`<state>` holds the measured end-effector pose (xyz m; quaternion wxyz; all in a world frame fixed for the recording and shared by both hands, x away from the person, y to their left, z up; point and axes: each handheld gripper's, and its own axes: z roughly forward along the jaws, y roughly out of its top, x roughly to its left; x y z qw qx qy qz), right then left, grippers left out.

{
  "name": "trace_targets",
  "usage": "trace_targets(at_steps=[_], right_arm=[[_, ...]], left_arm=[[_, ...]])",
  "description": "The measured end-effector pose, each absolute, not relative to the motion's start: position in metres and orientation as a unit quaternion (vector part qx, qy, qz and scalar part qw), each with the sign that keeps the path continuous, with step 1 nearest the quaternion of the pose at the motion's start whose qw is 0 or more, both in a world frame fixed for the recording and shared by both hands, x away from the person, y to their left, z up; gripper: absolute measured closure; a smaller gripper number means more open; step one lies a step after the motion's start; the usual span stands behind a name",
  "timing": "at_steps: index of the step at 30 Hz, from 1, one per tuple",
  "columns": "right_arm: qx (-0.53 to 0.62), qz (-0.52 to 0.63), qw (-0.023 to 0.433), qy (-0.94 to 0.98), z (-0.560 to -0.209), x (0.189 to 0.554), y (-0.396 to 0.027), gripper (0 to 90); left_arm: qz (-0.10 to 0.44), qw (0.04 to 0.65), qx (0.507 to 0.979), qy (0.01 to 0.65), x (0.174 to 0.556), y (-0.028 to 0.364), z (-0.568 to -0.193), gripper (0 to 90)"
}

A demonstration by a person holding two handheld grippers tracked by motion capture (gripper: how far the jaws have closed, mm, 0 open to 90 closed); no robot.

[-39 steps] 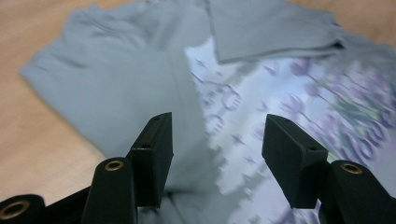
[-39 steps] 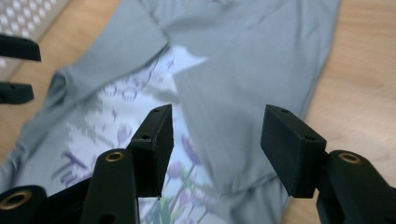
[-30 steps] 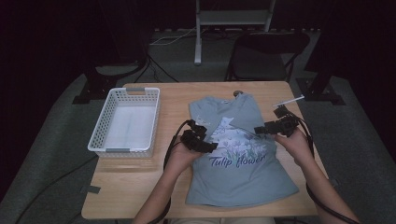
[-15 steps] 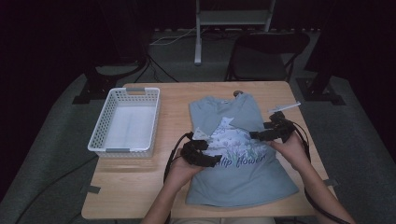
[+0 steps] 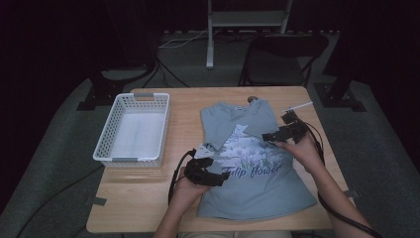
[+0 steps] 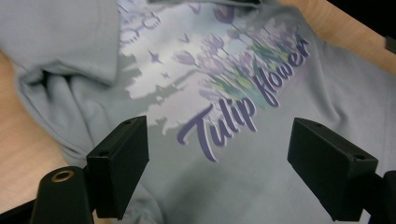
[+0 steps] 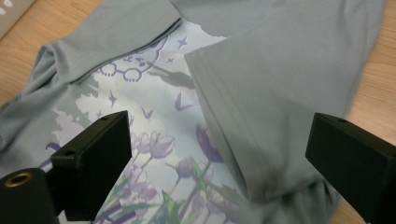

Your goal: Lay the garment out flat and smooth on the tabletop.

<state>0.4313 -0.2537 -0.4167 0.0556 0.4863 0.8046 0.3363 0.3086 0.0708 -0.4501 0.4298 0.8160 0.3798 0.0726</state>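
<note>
- A grey-blue T-shirt (image 5: pixel 257 168) lies spread on the wooden surface (image 5: pixel 143 193), toward its right half, collar at the far end and hem toward the person.
- Its front shows a tulip print with the words "Tulip flower" (image 6: pixel 243 105) in purple script.
- Both sleeves are folded inward over the chest: the right gripper view has one folded sleeve (image 7: pixel 261 93) lying across the print, its hemmed edge running down the middle of the frame, and another sleeve (image 7: pixel 112 32) folded in from the far side.
- The left hand-held gripper (image 5: pixel 207 173) sits at the shirt's near-left edge, just over the fabric; the person's left hand (image 5: pixel 185 191) grips it from behind.
- From its own camera, the left hand-held gripper (image 6: pixel 233 168) has its jaws spread wide, the printed lettering lying between them, nothing clamped.
- The right hand-held gripper (image 5: pixel 282 133) is over the shirt's right side, about level with the top of the print, with the right hand (image 5: pixel 302 148) behind it.
- In its own view, the right hand-held gripper (image 7: pixel 224 163) is also wide open, jaws straddling the folded sleeve and the tulips, holding nothing.
- A white plastic basket (image 5: pixel 111 148) stands on the left of the surface, well apart from the shirt.
- Beyond the surface, a dark folding chair (image 5: pixel 282 54) stands on the floor.
- A thin white stick-like item (image 5: pixel 297 107) lies near the far right corner; too small to identify.
</note>
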Motion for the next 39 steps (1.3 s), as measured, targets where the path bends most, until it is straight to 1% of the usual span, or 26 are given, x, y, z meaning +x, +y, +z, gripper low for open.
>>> trace_targets(at_steps=[6,8,11,15,17,20,24,29,30,31,32,34,36,37,39], right_arm=[[0.505,0.325,0.048,0.798,-0.416,0.451,-0.247,6.3],[0.508,0.306,0.063,0.803,-0.416,0.460,-0.240,7.2],[0.503,0.289,0.069,0.812,-0.418,0.467,-0.230,8.4],[0.492,0.272,0.058,0.825,-0.423,0.474,-0.213,12.3],[0.492,0.269,0.053,0.826,-0.425,0.477,-0.209,12.3],[0.487,0.260,0.043,0.832,-0.433,0.482,-0.192,17.1],[0.488,0.240,0.057,0.838,-0.439,0.488,-0.179,22.7],[0.488,0.210,0.061,0.845,-0.446,0.496,-0.165,28.6],[0.488,0.210,0.061,0.845,-0.446,0.496,-0.165,28.6],[0.486,0.204,0.068,0.847,-0.448,0.496,-0.162,31.2],[0.486,0.191,0.079,0.849,-0.450,0.497,-0.157,36.5],[0.491,0.180,0.087,0.848,-0.452,0.498,-0.154,41.1],[0.492,0.169,0.100,0.848,-0.454,0.498,-0.153,48.1],[0.492,0.169,0.100,0.848,-0.454,0.498,-0.153,48.1],[0.487,0.161,0.107,0.852,-0.453,0.499,-0.152,54.3]], left_arm=[[0.075,0.423,0.820,0.377,0.305,0.071,-0.456,21.6],[0.066,0.428,0.819,0.376,0.305,0.070,-0.459,21.6],[0.059,0.427,0.820,0.376,0.305,0.068,-0.462,21.6],[0.055,0.426,0.823,0.372,0.305,0.065,-0.463,21.6],[0.057,0.426,0.823,0.371,0.305,0.065,-0.462,21.6],[0.055,0.427,0.824,0.369,0.304,0.065,-0.462,21.6],[0.056,0.428,0.824,0.369,0.303,0.065,-0.462,21.6],[0.055,0.430,0.823,0.367,0.302,0.066,-0.461,21.6],[0.055,0.430,0.823,0.367,0.302,0.066,-0.461,21.6],[0.055,0.429,0.823,0.368,0.303,0.067,-0.461,21.6],[0.054,0.432,0.822,0.368,0.303,0.067,-0.461,21.6],[0.055,0.432,0.821,0.369,0.302,0.068,-0.461,21.6],[0.055,0.433,0.820,0.370,0.302,0.069,-0.461,21.6],[0.055,0.433,0.820,0.370,0.302,0.069,-0.461,21.6],[0.054,0.433,0.820,0.370,0.302,0.070,-0.461,21.6]])
